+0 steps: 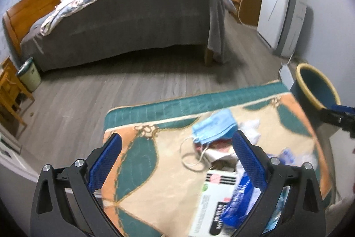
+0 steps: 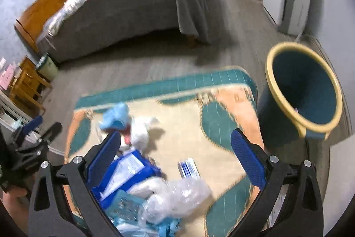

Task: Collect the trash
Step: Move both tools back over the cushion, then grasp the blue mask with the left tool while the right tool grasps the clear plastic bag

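Trash lies on a patterned rug (image 1: 142, 159) (image 2: 190, 126). A blue face mask (image 1: 213, 126) (image 2: 115, 117) lies beside white crumpled tissue (image 2: 141, 130) (image 1: 250, 128). A white and black carton (image 1: 213, 203), a blue wrapper (image 1: 239, 199) (image 2: 124, 172), clear crinkled plastic (image 2: 175, 199) and a small blue-striped packet (image 2: 188, 168) lie nearer. A dark blue bin with a yellow rim (image 2: 304, 90) (image 1: 317, 90) stands at the rug's right edge. My left gripper (image 1: 176, 157) is open and empty above the rug. My right gripper (image 2: 175, 154) is open and empty above the trash pile.
A bed with a grey cover (image 1: 133, 21) fills the far side. A small pale bin (image 1: 28, 74) and wooden nightstand (image 1: 11, 90) stand at far left. A white appliance (image 1: 281, 14) and wooden cabinet (image 1: 244, 1) stand at right. Grey wood floor (image 1: 111, 86) lies between.
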Available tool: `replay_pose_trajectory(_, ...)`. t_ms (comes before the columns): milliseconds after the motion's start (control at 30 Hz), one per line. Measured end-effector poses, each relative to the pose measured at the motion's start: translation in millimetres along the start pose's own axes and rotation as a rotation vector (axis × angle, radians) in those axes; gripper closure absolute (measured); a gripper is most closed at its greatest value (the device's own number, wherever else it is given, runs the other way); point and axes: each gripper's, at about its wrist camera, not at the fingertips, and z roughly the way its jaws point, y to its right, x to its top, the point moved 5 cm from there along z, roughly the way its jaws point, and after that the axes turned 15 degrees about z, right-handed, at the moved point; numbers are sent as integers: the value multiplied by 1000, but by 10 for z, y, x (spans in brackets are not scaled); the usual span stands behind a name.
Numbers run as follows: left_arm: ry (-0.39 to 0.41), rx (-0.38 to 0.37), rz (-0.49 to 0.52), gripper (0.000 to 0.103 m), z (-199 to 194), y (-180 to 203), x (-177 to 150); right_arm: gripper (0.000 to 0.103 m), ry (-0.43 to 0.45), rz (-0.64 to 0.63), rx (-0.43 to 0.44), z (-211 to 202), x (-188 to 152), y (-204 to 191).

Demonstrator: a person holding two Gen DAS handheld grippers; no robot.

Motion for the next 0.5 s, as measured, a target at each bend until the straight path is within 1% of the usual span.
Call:
replay_pose_trajectory(100, -7, -52, -54, 5, 20, -13, 5, 5, -48, -40, -20, 69, -187, 65)
replay_pose_trajectory(133, 3, -89, -83, 5, 9, -10, 8, 6, -68, -56, -22, 93, -262, 96)
replay_pose_trajectory(167, 8, -100, -92, 5, 1, 2, 6, 6, -82, -65, -18, 105, -320, 114)
replay_pose_trajectory(267, 9, -112, -82, 5, -34, 110, -19, 12, -149, -77, -1, 197, -535, 218)
replay_pose_trajectory(333, -12, -112, -73, 5, -26, 223, -94, 15, -178, -93, -1, 235, -656, 292)
replay_pose_trajectory(400, -45, -124, -84, 5, 11, 347, -168, 21, -201, -96, 13, 246, -715, 331)
replay_pose_trajectory(467, -59, -136, -76, 7, 22, 490, -218, 22, -221, -82, 27, 260, -726, 349)
replay_pose_trajectory(500, -61, -139, -62, 7, 21, 544, -232, 25, -235, -70, 33, 277, -735, 350)
